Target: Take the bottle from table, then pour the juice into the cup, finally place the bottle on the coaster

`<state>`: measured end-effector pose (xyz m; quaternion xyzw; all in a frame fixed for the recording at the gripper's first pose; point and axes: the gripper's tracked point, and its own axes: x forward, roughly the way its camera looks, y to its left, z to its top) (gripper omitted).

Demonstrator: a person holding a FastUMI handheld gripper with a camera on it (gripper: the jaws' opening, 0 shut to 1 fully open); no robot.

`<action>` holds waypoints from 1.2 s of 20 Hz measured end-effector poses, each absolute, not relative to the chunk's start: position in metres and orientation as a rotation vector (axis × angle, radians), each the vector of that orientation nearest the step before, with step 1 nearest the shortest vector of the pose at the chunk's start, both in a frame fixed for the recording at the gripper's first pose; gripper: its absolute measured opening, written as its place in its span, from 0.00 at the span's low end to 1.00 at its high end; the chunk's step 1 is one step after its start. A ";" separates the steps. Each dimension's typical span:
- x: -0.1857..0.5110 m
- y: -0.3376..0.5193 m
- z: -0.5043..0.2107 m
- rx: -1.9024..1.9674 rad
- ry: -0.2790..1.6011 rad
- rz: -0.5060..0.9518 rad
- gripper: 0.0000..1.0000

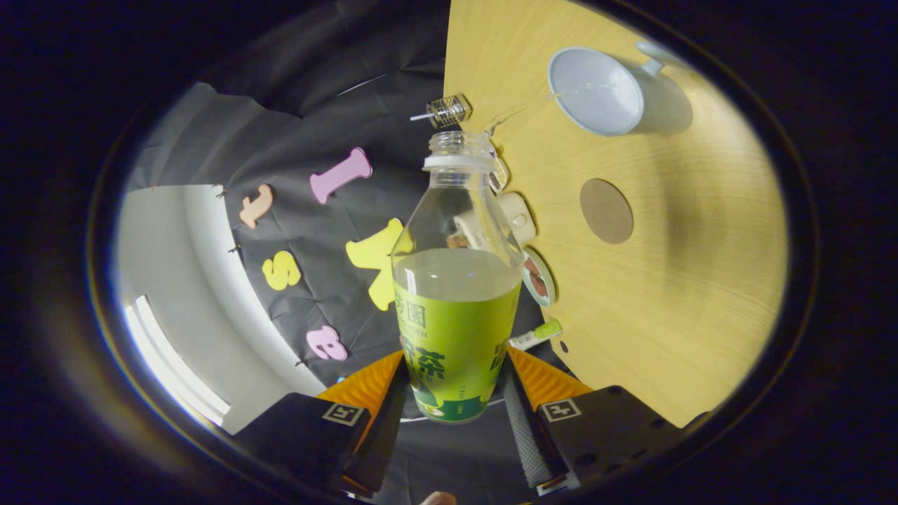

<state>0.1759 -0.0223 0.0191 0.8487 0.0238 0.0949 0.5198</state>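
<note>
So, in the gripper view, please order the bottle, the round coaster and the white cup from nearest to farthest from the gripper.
1. The bottle: held between the jaws of the gripper, cap off, neck pointing away.
2. The coaster: flat on the wooden table, beyond the jaws, to one side of the bottle.
3. The cup: past the coaster on the same table, farthest away.

Dim, fisheye-warped view; cup casts soft shadow.

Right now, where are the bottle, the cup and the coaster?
bottle [456, 308]: gripper view, on its label, between the fingers.
cup [596, 91]: gripper view, on its inside.
coaster [606, 210]: gripper view, on its middle.
</note>
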 end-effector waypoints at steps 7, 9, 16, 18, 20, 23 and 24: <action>0.176 -0.027 0.030 2.061 0.034 0.245 0.76; 0.176 -0.028 0.032 2.071 0.030 0.247 0.76; 0.178 -0.030 0.038 2.116 0.008 0.256 0.76; 0.178 -0.033 0.042 2.140 -0.002 0.264 0.76; 0.177 -0.036 0.043 2.150 -0.003 0.262 0.76; 0.179 -0.043 0.045 2.178 -0.016 0.264 0.76; 0.179 -0.044 0.045 2.186 -0.016 0.264 0.76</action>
